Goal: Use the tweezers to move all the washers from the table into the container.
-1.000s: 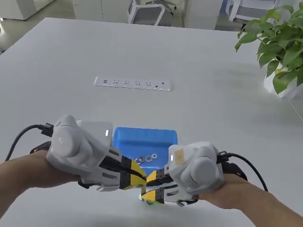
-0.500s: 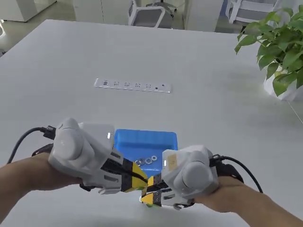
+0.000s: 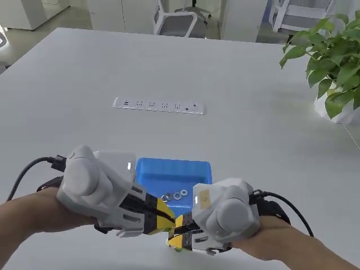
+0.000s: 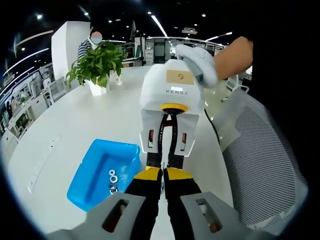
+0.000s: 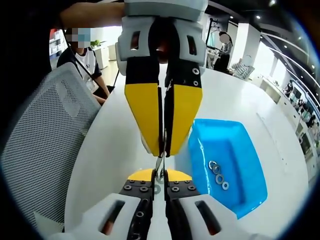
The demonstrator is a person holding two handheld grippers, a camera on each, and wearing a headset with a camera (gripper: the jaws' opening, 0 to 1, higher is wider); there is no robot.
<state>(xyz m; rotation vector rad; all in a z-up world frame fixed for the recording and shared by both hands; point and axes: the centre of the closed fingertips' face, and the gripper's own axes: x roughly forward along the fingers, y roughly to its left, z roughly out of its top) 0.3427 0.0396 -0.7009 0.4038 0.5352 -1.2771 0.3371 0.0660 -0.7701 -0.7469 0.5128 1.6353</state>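
Observation:
Low in the head view my two grippers face each other, tips meeting just in front of the blue container point(image 3: 169, 169). The left gripper point(image 3: 167, 216) and the right gripper point(image 3: 179, 230) are both shut. In the right gripper view thin metal tweezers point(image 5: 160, 159) run from my right gripper point(image 5: 155, 176) up into the left gripper's yellow fingers point(image 5: 145, 115). The left gripper view shows my left gripper point(image 4: 162, 173) meeting the right gripper point(image 4: 165, 161) tip to tip. Several washers point(image 5: 218, 174) lie inside the container point(image 5: 235, 145).
A white power strip point(image 3: 157, 105) lies farther back on the grey table point(image 3: 253, 129). At the right edge stands a potted plant point(image 3: 329, 62). A mesh chair point(image 5: 45, 140) is close behind the table's near edge, and office chairs point(image 3: 177, 17) are beyond the far edge.
The right gripper has shifted a little left, closer against the left gripper. Both stay shut tip to tip; the head view has tilted slightly.

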